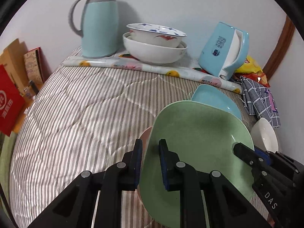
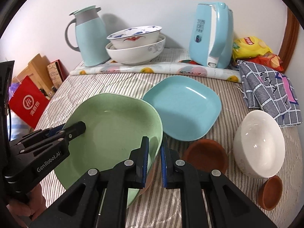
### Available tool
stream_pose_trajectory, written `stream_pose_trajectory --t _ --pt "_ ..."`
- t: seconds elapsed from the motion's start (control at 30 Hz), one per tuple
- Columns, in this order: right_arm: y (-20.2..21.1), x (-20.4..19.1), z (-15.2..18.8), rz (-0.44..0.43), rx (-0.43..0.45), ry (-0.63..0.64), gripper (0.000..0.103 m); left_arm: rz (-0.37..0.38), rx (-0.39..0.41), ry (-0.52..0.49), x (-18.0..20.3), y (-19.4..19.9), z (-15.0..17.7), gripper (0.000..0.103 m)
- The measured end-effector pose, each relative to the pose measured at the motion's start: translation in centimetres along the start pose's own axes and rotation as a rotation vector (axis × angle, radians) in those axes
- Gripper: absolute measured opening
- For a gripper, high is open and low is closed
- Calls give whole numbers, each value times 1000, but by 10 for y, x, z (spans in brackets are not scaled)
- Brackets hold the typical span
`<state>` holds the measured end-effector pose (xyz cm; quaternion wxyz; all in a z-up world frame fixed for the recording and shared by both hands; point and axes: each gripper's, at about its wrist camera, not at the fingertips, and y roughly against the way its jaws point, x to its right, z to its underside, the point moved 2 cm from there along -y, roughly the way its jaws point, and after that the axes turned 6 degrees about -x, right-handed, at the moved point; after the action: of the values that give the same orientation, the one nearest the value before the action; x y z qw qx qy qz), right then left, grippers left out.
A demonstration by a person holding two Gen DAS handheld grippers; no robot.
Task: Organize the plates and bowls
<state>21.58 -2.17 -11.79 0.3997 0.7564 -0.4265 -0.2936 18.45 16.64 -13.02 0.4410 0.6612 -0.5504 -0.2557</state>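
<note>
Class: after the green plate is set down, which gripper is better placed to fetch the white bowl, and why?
Right. The white bowl sits just right of the right gripper; the left gripper grips the green plate on its far side.

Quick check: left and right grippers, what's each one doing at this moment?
Left gripper: shut on the left rim of the square pale green plate.
Right gripper: shut on the same plate's right rim.

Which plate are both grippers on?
The green plate: the left gripper and right gripper each straddle its rim on opposite sides. The blue plate lies untouched behind it; a pink one peeks from beneath.
</note>
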Motion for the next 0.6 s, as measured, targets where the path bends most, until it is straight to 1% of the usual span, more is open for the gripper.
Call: stream_pose_trajectory --t 0.4,0.6 --pt "-23 -5 1 -49 -46 117 12 -52 -28 116 -8 -9 19 17" --pt "-33 -5 0 -60 -60 153 12 -78 -43 134 -9 -16 25 17"
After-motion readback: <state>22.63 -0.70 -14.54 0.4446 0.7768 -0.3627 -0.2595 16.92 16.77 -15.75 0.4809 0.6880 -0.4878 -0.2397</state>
